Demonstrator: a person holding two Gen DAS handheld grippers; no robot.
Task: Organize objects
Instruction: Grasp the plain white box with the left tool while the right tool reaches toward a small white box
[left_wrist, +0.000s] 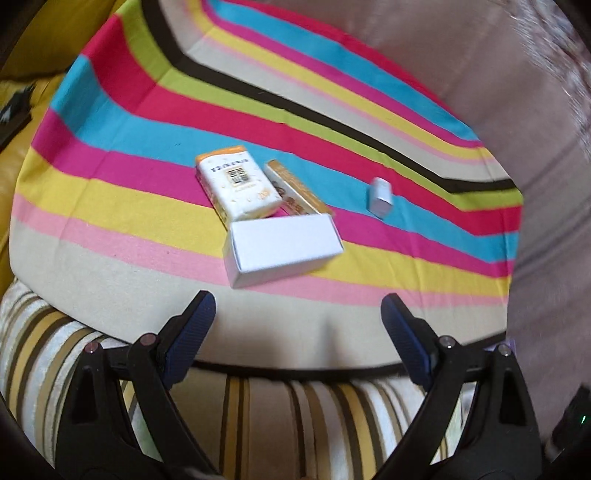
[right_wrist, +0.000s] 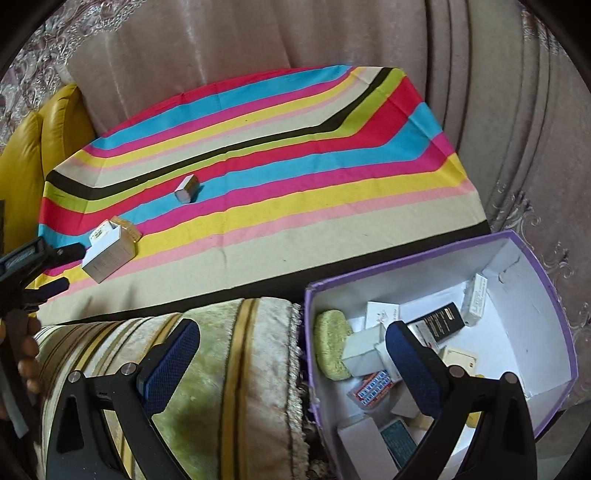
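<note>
Here, left claw (left_wrist: 298, 309) above white box (left_wrist: 282, 248).

Three boxes (left_wrist: 282, 249) clustered on cloth (left_wrist: 110, 206); small box (left_wrist: 379, 195) apart; bin (right_wrist: 532, 295) beside cloth

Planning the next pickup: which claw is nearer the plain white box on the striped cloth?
Left. The left claw is open just short of the white box; the right claw hangs open farther off, partly over the purple bin.
</note>
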